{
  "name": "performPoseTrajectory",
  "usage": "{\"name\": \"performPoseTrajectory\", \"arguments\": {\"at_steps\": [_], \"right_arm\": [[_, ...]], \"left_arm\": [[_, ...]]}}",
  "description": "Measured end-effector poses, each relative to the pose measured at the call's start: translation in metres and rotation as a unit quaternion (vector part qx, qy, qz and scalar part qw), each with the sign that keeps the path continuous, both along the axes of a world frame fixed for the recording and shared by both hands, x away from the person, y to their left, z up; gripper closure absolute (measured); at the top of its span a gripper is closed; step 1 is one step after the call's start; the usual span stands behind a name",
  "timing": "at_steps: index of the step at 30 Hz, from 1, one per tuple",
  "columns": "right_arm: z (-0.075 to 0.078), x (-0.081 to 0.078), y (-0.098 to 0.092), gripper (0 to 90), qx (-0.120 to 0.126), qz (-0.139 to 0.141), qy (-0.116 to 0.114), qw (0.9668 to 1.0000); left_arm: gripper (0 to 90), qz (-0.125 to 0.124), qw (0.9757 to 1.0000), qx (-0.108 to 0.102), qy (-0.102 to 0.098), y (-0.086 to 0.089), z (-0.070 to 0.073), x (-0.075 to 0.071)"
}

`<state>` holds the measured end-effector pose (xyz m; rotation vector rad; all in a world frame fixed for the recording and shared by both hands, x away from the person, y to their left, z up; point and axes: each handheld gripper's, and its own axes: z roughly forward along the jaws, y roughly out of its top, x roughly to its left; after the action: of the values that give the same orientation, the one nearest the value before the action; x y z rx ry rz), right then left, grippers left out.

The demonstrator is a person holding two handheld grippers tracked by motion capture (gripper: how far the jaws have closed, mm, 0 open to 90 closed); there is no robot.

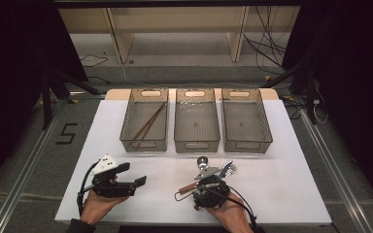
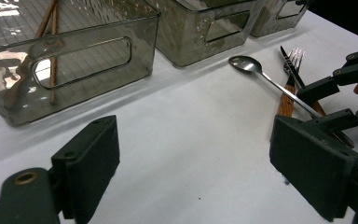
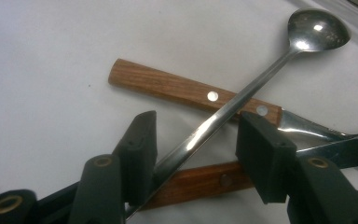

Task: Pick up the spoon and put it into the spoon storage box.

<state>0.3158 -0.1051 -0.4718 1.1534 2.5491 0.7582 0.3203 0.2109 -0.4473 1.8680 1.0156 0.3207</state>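
Lab recording bay, black curtains (image 1: 9,73), loose floor cables (image 1: 267,48), taped floor number (image 1: 67,133), white table (image 1: 281,189)

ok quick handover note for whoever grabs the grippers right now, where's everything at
Left gripper: open, holding nothing, resting on the table near its left front.
Right gripper: open, jaws either side of the spoon handle, not closed on it.
Spoon lies across a wooden-handled fork and knife, piled on the table in front of the middle bin.
Chopsticks are already in the left bin. Middle and right bin look empty.
Left, likely: sort spoon, fork and knife into the bins.
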Motion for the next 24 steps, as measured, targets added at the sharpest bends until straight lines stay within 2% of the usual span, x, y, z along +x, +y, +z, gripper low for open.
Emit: {"name": "performPoseTrajectory", "arguments": {"at_steps": [9,16,24], "right_arm": [[-0.003,0.002,0.000,54.4,0.005,-0.001,0.014,0.9999],[-0.002,0.005,-0.004,60.8,0.017,-0.009,0.024,0.9995],[-0.003,0.009,-0.011,68.5,0.050,-0.025,0.038,0.9977]], "left_arm": [[15.7,-0.001,1.0000,0.001,0.000,0.000,0.000,0.000],[15.8,-0.002,1.0000,0.002,0.000,0.000,0.000,0.000],[15.8,-0.003,1.0000,0.004,0.001,-0.001,0.000,0.000]]}}
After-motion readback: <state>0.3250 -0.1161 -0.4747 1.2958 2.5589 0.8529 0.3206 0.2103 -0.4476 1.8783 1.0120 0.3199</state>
